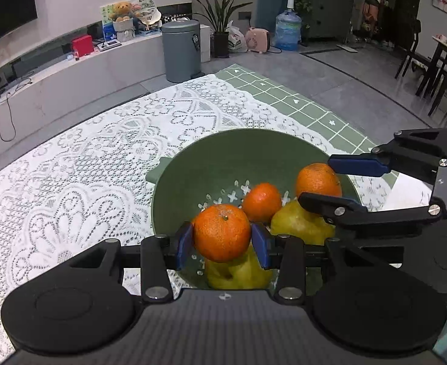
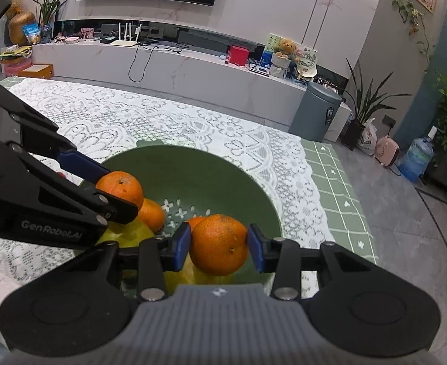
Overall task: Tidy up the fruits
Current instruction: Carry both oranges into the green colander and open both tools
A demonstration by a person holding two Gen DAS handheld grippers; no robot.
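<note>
Each gripper grasps an orange over the green bowl [image 1: 223,152]. The left gripper [image 1: 222,245] has its blue pads pressed on both sides of an orange [image 1: 221,232] above the bowl's near edge, and that fruit hides most of the yellow fruit [image 1: 238,273] under it, whose kind is hard to tell. The right gripper [image 1: 329,182] reaches in from the right in the left wrist view, clamped on a second orange [image 1: 316,179]; its lower finger covers part of another yellow fruit [image 1: 296,223]. A third orange [image 1: 261,202] lies loose in the bowl, on the perforated bottom, between the two held ones. The bowl stands on a white lace cloth [image 1: 86,167] over a green checked mat [image 1: 284,97]. The bowl's near rim is cut off behind the gripper bodies in both views, and in the right wrist view the loose orange is blurred and half hidden behind the left gripper's fingers.
</note>
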